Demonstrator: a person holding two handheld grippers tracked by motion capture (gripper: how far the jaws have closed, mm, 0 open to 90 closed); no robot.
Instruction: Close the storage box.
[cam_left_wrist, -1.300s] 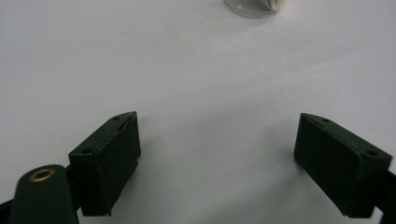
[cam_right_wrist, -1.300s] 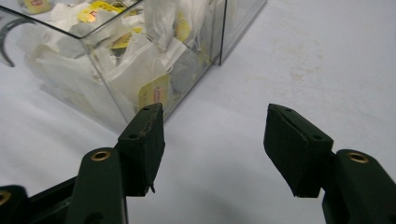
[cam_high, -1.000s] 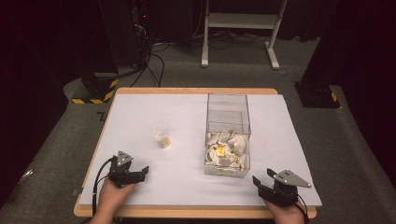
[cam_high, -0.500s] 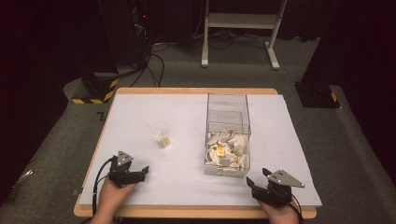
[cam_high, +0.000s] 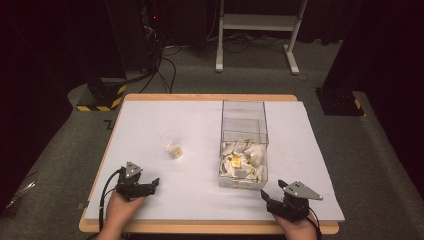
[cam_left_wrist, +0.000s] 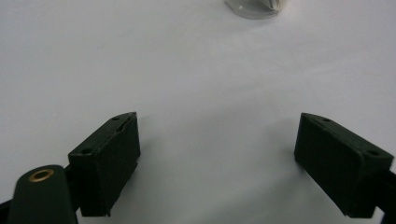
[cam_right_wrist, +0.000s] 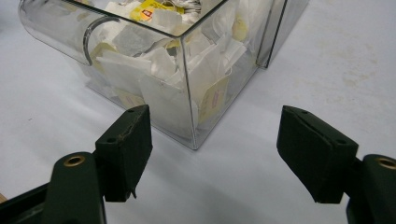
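Left gripper (cam_high: 154, 182): near table edge, well left of clear box (cam_high: 243, 150); jaws apart, nothing between; unchanged from earlier frames. Small cup (cam_high: 172, 144): left of box, unmoved. Right gripper (cam_high: 268, 195): just below box's near-right corner, shifted left toward it; jaws have just been opening, nothing between.

One clear box (cam_high: 243, 125) of tea bags, one cup (cam_high: 172, 144), two grippers.
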